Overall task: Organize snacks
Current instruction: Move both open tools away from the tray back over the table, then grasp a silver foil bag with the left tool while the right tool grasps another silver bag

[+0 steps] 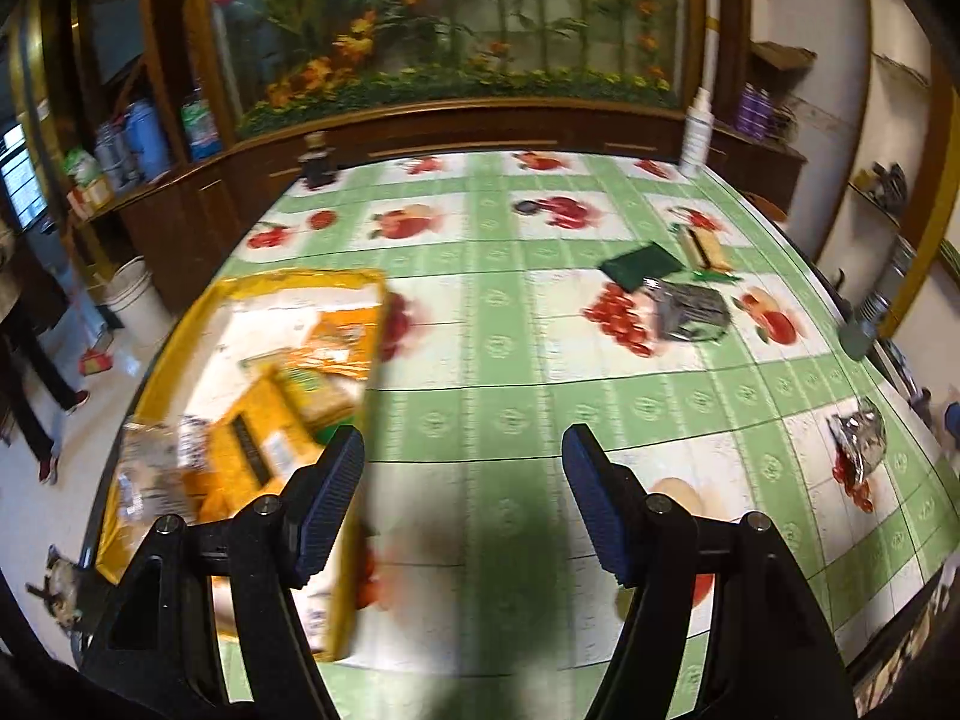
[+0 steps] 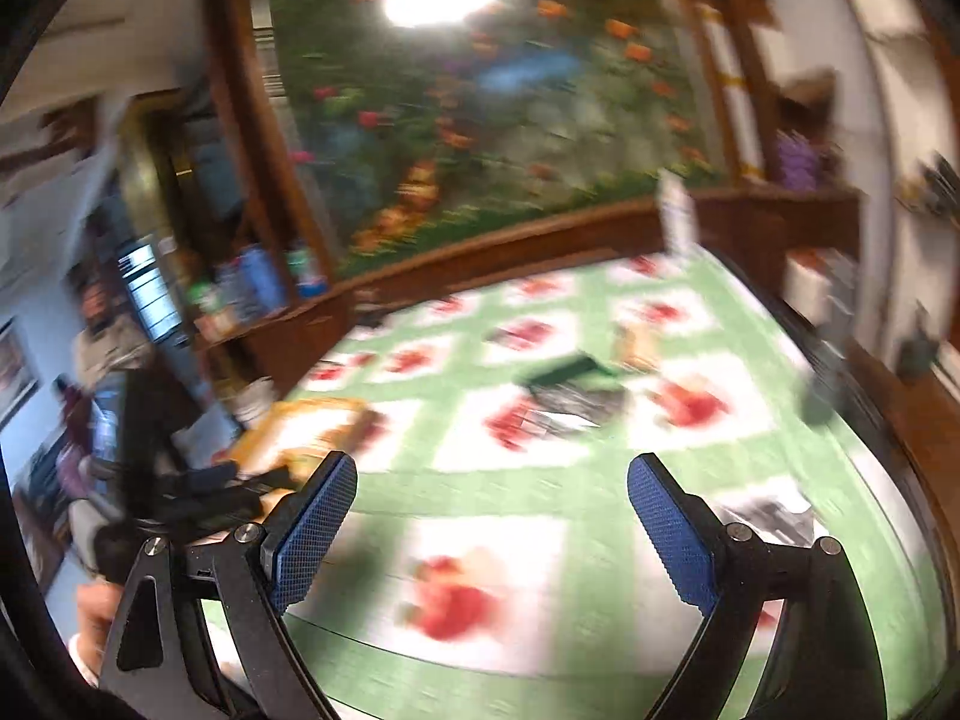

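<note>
**A:** How many snacks can you count, and where are they?

**B:** On your tablecloth (image 1: 516, 360) I count four loose ones. A flat dark green packet (image 1: 641, 264) lies far right, touching a tan bar-shaped packet (image 1: 703, 249) just beyond it. Just in front of the green one is a crinkled silver pouch (image 1: 690, 312). A second shiny foil pouch (image 1: 859, 438) sits well apart, near the right edge. The right-wrist view is too blurred to add to that count.

**A:** And the container?

**B:** One yellow tray (image 1: 360, 324), rectangular with a raised rim, on your left. It holds several packets: orange packets (image 1: 336, 342), a yellow box-like one (image 1: 258, 444), and a clear, crinkly bag (image 1: 153, 468) at the near end. Blur stops me giving you an exact number.

**A:** What about my grippers?

**B:** Your left gripper (image 1: 462, 480) has its two black arms spread wide, ribbed blue pads (image 1: 327, 498) facing each other with nothing between them; it hangs over the cloth, its left finger overlapping the tray's right rim. Your right gripper (image 2: 492, 522) stands just as wide apart, textured blue pads (image 2: 312, 534) empty, over a fruit-printed square.

**A:** The surface itself?

**B:** A glossy cloth of green bands and white squares printed with red fruit. One tall white bottle (image 1: 697, 132) and one dark jar (image 1: 318, 165) stand at the far edge.
</note>
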`<state>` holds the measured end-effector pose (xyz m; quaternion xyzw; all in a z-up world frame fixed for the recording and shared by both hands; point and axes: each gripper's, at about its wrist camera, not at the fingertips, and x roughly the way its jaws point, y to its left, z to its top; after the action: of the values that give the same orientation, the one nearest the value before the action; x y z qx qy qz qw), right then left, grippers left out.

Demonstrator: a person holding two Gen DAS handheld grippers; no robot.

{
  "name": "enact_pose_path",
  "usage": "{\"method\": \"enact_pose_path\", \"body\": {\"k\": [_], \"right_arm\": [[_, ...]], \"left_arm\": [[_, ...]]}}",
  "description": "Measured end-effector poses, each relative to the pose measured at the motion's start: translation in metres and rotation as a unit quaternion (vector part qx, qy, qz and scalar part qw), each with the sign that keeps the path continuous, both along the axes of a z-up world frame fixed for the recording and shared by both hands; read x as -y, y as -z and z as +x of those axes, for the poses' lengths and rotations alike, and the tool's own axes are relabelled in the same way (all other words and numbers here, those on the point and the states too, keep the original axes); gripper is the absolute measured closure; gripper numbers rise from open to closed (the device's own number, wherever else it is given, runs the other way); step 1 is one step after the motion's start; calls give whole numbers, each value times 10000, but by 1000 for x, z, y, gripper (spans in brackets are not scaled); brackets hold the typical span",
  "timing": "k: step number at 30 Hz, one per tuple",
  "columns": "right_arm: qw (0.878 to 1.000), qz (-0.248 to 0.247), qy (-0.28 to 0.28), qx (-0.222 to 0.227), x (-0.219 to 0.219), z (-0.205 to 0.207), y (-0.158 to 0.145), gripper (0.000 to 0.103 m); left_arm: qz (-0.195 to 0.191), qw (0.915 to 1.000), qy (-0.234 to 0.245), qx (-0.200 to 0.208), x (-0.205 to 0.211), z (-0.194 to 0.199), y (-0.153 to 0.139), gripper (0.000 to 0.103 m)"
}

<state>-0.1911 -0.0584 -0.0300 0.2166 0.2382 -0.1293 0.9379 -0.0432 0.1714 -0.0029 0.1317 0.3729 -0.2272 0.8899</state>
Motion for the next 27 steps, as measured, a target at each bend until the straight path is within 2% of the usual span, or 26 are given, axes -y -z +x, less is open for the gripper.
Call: {"method": "enact_pose_path", "body": {"k": [6,11,13,18,23,27], "right_arm": [[9955,367,632,-603,55,-31,47,10],[9910,310,778,-1048,74,-22,65,9],[9887,242,815,-1237,80,-16,70,9],[9846,268,882,-1484,96,2,79,9],[9811,298,901,-1684,109,12,87,9],[9794,368,896,-1770,115,17,92,9]], "left_arm": [[78,9970,691,-346,54,0,14,35],[-117,9901,1033,-943,93,14,24,35],[-156,9875,1157,-1056,111,20,27,35],[63,9864,1225,-1091,152,36,37,35],[-12,9850,1171,-1269,182,57,43,35],[94,9845,1087,-1373,205,69,56,35]]}}
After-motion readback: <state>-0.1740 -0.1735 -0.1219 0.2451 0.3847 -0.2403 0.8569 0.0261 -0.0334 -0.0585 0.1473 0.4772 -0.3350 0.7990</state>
